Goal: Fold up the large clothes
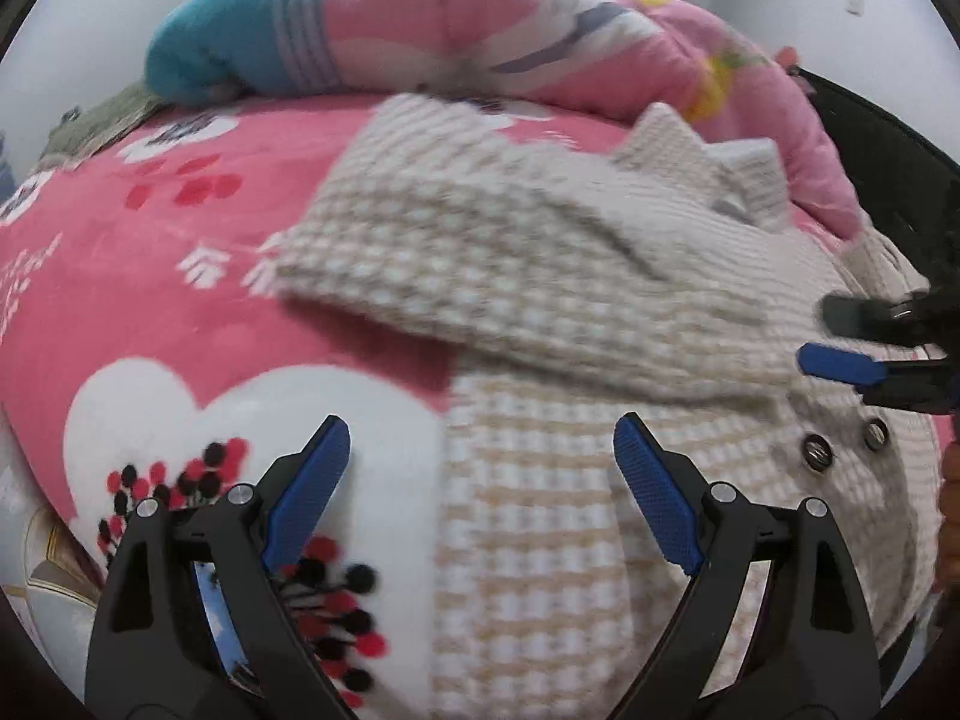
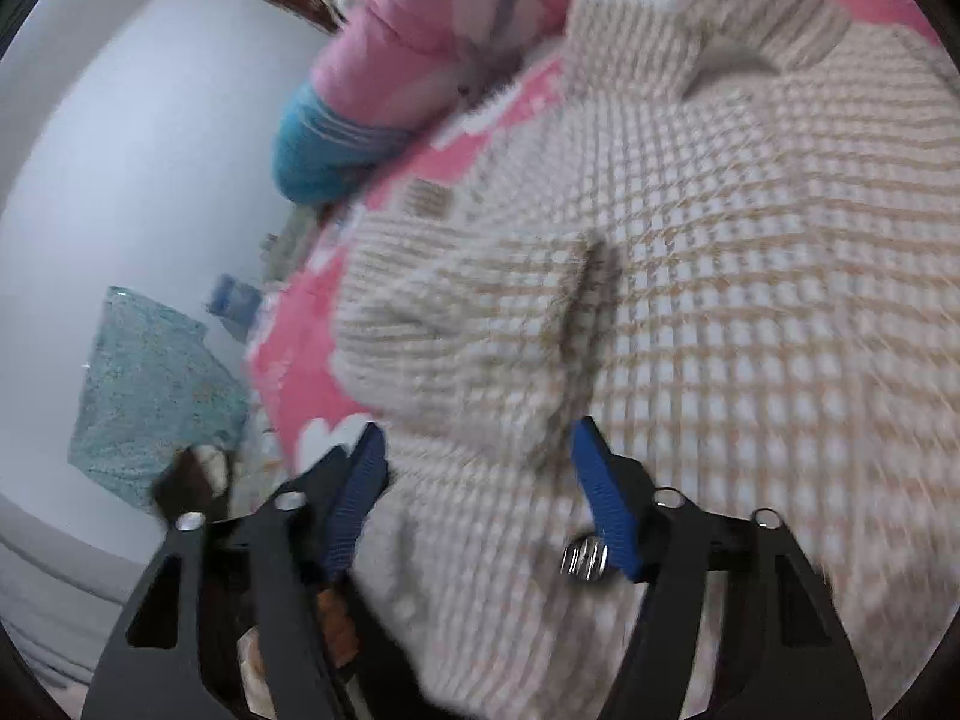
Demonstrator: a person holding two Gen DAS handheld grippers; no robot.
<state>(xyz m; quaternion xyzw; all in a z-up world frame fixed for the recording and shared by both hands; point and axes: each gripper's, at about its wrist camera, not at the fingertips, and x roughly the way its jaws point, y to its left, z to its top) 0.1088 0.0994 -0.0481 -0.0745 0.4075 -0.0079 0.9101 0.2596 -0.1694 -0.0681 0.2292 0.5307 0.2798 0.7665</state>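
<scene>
My left gripper (image 1: 480, 450) hangs wide open, empty, over the checked coat (image 1: 570, 480) at its left hem on the bed (image 1: 150, 240) (sleeve already crossed over); my right gripper (image 2: 474, 456) gapes too, holding nothing, above its button (image 2: 585, 558).

beige-white checked jacket (image 1: 540, 480), pink floral bedsheet (image 1: 150, 276)

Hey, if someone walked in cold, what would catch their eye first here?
Probably the checked beige-and-white coat spread across the bed, one sleeve folded over its front. Under it lies a bright pink blanket, with a pink-and-blue quilt bunched behind. Both tongs, left and right, hang open above the coat.
</scene>
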